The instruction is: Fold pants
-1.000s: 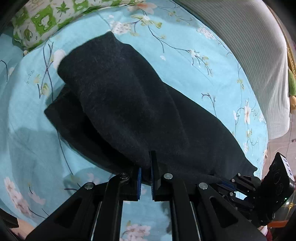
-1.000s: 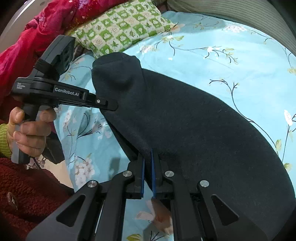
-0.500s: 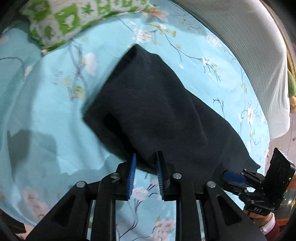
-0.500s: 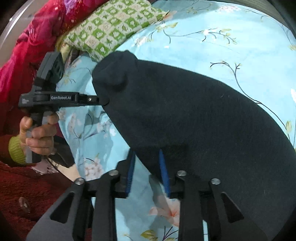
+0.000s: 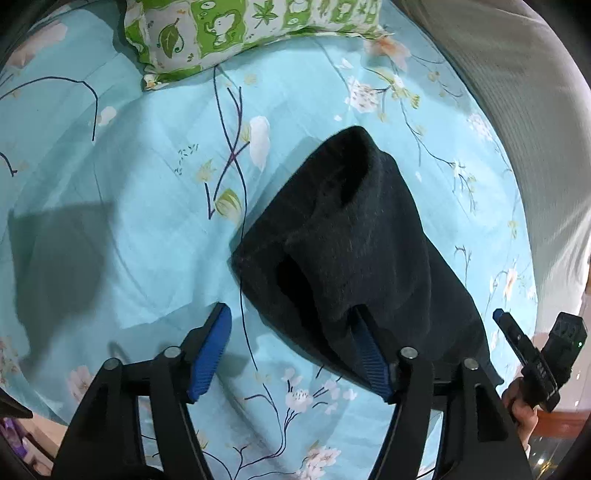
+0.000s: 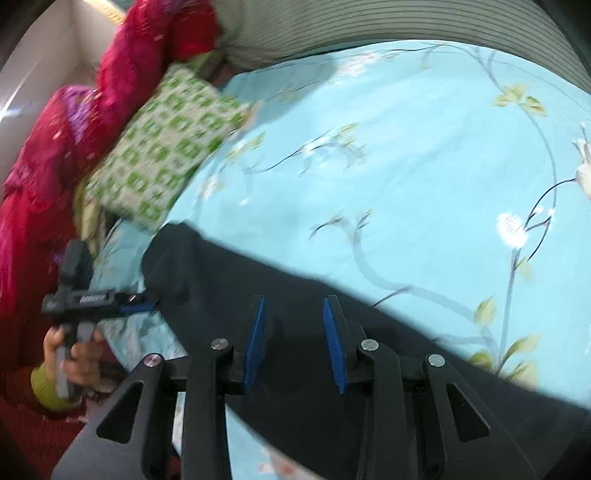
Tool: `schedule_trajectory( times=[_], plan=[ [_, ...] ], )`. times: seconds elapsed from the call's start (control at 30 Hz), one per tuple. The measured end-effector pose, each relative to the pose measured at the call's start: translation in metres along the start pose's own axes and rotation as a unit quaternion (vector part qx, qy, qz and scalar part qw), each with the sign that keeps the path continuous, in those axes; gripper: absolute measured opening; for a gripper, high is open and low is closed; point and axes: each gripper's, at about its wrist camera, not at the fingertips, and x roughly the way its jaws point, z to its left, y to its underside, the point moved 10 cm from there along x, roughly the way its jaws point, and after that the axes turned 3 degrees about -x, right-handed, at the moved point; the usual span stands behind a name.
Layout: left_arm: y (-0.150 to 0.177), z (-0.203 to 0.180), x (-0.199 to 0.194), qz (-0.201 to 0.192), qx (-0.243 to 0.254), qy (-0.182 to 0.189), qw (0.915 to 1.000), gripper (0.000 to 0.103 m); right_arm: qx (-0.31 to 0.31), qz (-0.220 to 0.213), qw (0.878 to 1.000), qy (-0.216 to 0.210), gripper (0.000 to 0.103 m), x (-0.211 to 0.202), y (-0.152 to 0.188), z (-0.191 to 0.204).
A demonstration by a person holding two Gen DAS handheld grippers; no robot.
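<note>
Dark, fuzzy pants (image 5: 351,240) lie folded on the light blue floral sheet (image 5: 147,177). My left gripper (image 5: 290,317) hovers at their near edge with its jaws opening. Its right finger (image 5: 364,343) is tucked under a loose fold, while the left finger (image 5: 212,339) is over bare sheet, and neither pad presses on cloth. In the blurred right wrist view the pants (image 6: 229,273) run as a dark band across the bottom. My right gripper (image 6: 291,310) is open just above them, holding nothing. Each gripper also shows at the edge of the other's view, hand-held.
A green-and-white patterned pillow (image 5: 229,33) lies at the head of the bed, beside a red blanket (image 6: 74,129). A grey ribbed cover (image 5: 517,110) borders the far side. A person's hand (image 6: 77,354) and red sleeve are at the bed's near edge.
Both grippers were shut on the pants' near edge and have opened and let go. The left one shifted left; the right one swung and rose over the fabric.
</note>
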Motion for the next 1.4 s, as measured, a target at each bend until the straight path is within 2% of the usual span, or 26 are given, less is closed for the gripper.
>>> schedule_trajectory(
  times=[0.2, 0.5, 0.6, 0.7, 0.73, 0.77, 0.8, 0.83, 0.87, 0.93, 1.03, 1.07, 1.1, 1.17, 1.27, 1.37, 1.4],
  plan=[
    [-0.002, 0.002, 0.008, 0.004, -0.021, -0.008, 0.9997, 0.069, 0.015, 0.023, 1.000, 0.007, 0.034, 0.023, -0.019, -0.026],
    [-0.005, -0.004, 0.028, -0.002, -0.017, -0.019, 0.9997, 0.069, -0.033, 0.111, 0.993, 0.003, 0.034, 0.073, 0.004, -0.012],
    [-0.009, -0.011, 0.032, -0.017, 0.004, -0.023, 0.9996, 0.067, -0.065, 0.125, 0.990, 0.011, 0.034, 0.076, 0.011, -0.006],
    [-0.013, -0.017, 0.038, -0.033, 0.031, -0.032, 0.9985, 0.067, -0.067, 0.135, 0.989, 0.007, 0.034, 0.077, 0.014, -0.006],
    [-0.014, -0.020, 0.040, -0.039, 0.041, -0.037, 0.9977, 0.065, -0.072, 0.138, 0.988, 0.007, 0.034, 0.078, 0.015, -0.005],
    [-0.015, -0.023, 0.040, -0.044, 0.049, -0.040, 0.9970, 0.055, -0.083, 0.139, 0.987, 0.014, 0.033, 0.079, 0.015, -0.004],
    [-0.017, -0.026, 0.039, -0.051, 0.063, -0.043, 0.9958, 0.049, -0.091, 0.139, 0.986, 0.019, 0.026, 0.080, 0.016, -0.003],
    [-0.017, -0.031, 0.037, -0.055, 0.075, -0.040, 0.9949, 0.035, -0.097, 0.140, 0.985, 0.023, 0.020, 0.080, 0.016, 0.001],
    [-0.017, -0.034, 0.035, -0.055, 0.082, -0.031, 0.9947, 0.027, -0.105, 0.138, 0.984, 0.032, 0.017, 0.078, 0.016, 0.003],
    [-0.018, -0.042, 0.022, -0.062, 0.097, -0.003, 0.9934, 0.021, -0.127, 0.128, 0.982, 0.054, 0.014, 0.071, 0.014, 0.010],
    [-0.018, -0.050, -0.004, -0.081, 0.119, 0.037, 0.9888, 0.019, -0.150, 0.083, 0.982, 0.081, 0.013, 0.045, 0.002, 0.021],
    [-0.016, -0.053, -0.014, -0.091, 0.130, 0.047, 0.9861, 0.019, -0.150, 0.062, 0.983, 0.089, 0.008, 0.034, -0.004, 0.023],
    [-0.015, -0.054, -0.020, -0.099, 0.138, 0.048, 0.9842, 0.019, -0.151, 0.040, 0.982, 0.102, 0.008, 0.022, -0.011, 0.024],
    [-0.014, -0.058, -0.028, -0.115, 0.161, 0.041, 0.9793, 0.018, -0.166, 0.017, 0.977, 0.132, 0.008, 0.013, -0.018, 0.024],
    [-0.015, -0.068, -0.034, -0.141, 0.208, 0.014, 0.9679, 0.018, -0.167, 0.005, 0.975, 0.147, 0.008, 0.018, -0.020, 0.023],
    [-0.022, -0.068, -0.027, -0.144, 0.223, 0.001, 0.9642, 0.018, -0.154, -0.002, 0.974, 0.164, 0.008, 0.029, -0.024, 0.020],
    [-0.025, -0.065, -0.019, -0.144, 0.232, -0.019, 0.9618, 0.018, -0.140, -0.005, 0.976, 0.167, 0.008, 0.033, -0.025, 0.016]
  ],
)
